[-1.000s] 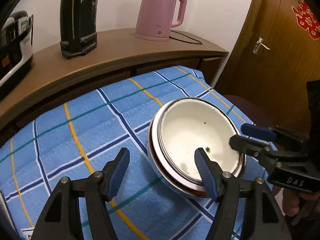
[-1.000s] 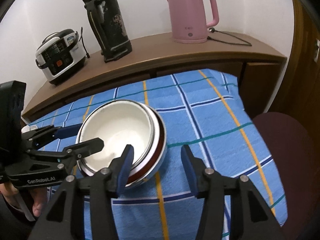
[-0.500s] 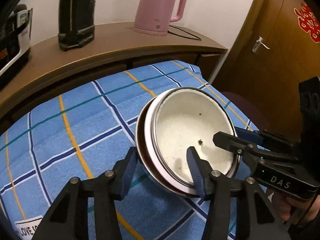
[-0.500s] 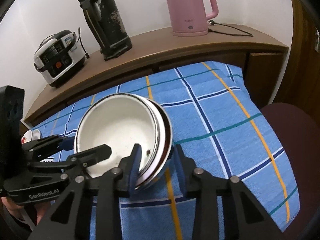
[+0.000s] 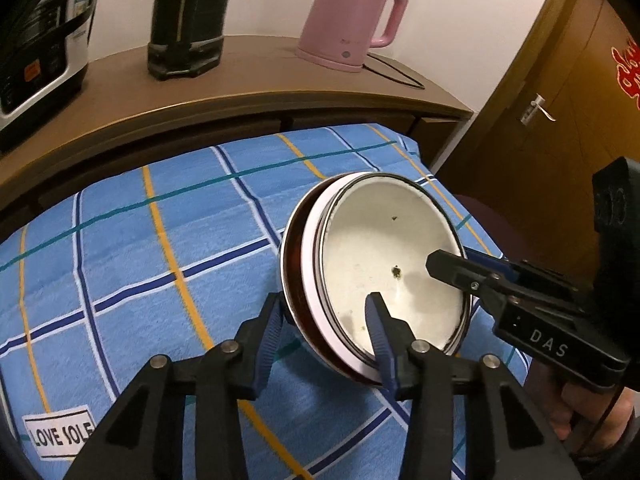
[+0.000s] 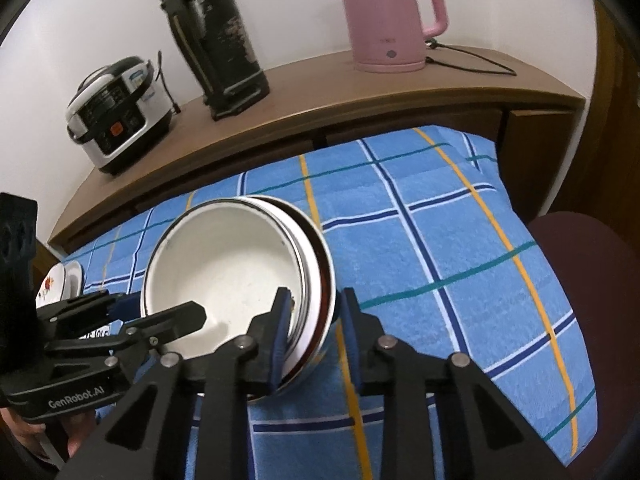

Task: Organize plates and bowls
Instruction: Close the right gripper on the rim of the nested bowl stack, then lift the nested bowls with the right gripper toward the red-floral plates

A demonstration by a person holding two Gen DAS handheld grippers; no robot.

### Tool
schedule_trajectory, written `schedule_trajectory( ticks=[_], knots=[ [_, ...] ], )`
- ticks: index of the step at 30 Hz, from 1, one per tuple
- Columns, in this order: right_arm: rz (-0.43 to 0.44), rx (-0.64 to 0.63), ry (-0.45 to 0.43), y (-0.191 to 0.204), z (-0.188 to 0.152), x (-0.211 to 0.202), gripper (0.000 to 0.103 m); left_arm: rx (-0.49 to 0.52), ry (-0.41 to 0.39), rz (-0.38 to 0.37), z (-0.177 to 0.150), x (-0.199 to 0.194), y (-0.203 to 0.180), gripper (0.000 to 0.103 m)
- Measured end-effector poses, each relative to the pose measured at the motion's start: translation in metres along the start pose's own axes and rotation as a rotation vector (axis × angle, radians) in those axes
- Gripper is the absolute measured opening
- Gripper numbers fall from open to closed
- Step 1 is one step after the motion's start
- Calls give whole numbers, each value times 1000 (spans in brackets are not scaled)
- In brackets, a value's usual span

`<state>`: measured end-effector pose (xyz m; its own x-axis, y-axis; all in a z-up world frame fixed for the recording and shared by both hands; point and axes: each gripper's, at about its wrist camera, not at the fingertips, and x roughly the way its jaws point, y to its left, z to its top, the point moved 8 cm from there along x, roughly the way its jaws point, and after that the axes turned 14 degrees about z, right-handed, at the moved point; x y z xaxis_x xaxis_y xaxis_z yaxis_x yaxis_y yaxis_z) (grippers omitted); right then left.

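I have both tools clamped on the stack of nested white enamel bowls (image 5: 394, 268) over the blue plaid cloth (image 5: 160, 240): my left gripper (image 5: 326, 334) pinches its near rim, my right gripper (image 6: 314, 330) the opposite rim (stack tilted).

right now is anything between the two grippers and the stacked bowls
Nothing visible. The left gripper already straddles the near rim of the stacked bowls, one finger inside, one outside. The right gripper straddles the opposite rim the same way. Only blue plaid cloth lies around them.
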<state>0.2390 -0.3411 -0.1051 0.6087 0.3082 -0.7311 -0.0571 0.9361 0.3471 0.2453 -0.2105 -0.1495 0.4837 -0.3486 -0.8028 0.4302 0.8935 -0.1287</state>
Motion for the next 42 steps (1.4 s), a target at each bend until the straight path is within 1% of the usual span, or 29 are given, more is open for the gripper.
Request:
schedule_trajectory(
  ticks=[2,4,6,10,14,18,21,25,28,34,42],
  knots=[
    [13,1,11,2,3,1,23,-23,18,-3,-1,1,5,45],
    [17,6,24,2,5,4,23,-52,44,-32,-2,0,9,45],
    [22,6,28,3,8,5,22,-61,54,-41,-2,-1,12,44],
    [33,-19,27,16,10,5,21,-64,34,-3,-2,-7,18,43],
    [51,-29,21,27,12,5,21,-91,11,3,-2,-16,29,41],
    [70,-30,20,37,12,8,20,-107,-43,7,0,-30,40,41],
    [77,-43,27,47,11,12,19,-115,-48,25,-2,-32,47,41],
    [92,-58,25,60,13,13,19,-160,-27,16,-9,-35,62,41],
    [102,-79,31,73,14,17,19,-186,-28,25,-16,-42,71,41],
    [144,-121,76,103,9,32,19,-267,0,49,-34,-51,99,41],
    [184,-166,89,136,3,37,19,-308,-21,98,-53,-74,124,41]
  ],
)
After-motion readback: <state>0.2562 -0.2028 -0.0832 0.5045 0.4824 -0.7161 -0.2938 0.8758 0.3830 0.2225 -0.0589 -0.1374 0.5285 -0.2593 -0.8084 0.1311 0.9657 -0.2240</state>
